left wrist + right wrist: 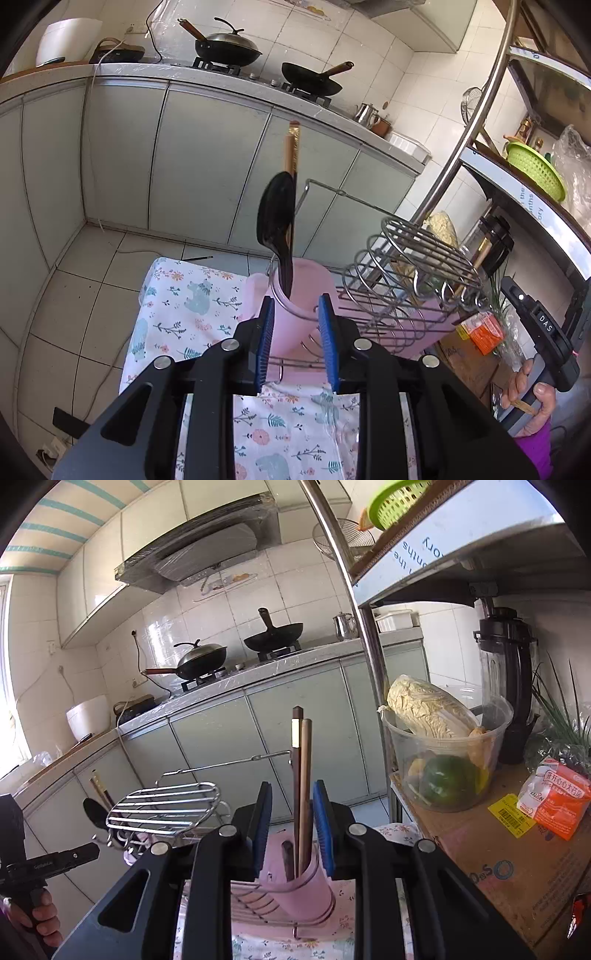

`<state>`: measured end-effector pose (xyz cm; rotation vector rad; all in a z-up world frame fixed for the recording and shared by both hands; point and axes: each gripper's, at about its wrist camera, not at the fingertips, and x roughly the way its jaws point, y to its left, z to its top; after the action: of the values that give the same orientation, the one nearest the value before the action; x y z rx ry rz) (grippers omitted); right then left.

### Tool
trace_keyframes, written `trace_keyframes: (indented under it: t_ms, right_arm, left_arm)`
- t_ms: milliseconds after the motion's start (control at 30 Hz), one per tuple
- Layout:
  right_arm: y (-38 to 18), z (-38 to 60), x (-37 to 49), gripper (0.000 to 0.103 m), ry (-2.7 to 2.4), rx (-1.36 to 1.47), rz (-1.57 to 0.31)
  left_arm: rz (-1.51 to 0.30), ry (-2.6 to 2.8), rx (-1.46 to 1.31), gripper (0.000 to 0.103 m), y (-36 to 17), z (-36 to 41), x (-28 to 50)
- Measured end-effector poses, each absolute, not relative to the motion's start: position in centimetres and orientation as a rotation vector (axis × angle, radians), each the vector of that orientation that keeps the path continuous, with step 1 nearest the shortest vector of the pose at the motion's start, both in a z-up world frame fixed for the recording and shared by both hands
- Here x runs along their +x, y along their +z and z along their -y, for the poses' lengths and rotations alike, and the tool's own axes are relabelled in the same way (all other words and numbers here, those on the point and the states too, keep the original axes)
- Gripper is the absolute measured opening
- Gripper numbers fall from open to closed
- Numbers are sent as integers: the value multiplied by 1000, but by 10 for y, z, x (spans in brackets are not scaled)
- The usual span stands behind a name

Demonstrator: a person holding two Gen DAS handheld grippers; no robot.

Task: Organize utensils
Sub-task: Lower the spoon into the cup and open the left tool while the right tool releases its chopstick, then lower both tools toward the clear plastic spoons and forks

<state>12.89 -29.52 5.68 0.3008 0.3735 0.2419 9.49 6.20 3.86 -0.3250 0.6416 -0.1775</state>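
Two claws hover with jaws parted, gripping nothing. The left claw faces a pink cup holding a black spoon; the right claw frames chopsticks standing in another pink holder.

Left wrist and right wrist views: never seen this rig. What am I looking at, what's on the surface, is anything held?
No robot: a person carries a two-finger tool in each hand, with a fisheye camera on each looking along its blue pads. The left view shows the left tool, open before a pink cup holding a black spoon and chopsticks. The right view shows the right tool, open around chopsticks standing in another pink cup. Both cups sit in a wire rack on a floral cloth. Nothing looks gripped.
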Motion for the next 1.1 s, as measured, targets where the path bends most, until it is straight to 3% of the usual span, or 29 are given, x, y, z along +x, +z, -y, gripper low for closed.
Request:
trace_keyframes:
  t_ms: [300,733,1100]
  right_arm:
    - [24,281,102,22,303,267,-521]
    - [-91,235,119,22,539,446,-1069]
    - [-132,202,136,22,539,418,-1204]
  left_arm:
    - [-746,-246,-292,25,11,-32,78]
    - [-896,-321,-288,25,-40,-6,60]
    - [-966,-331,-316,25,-66,-12,61]
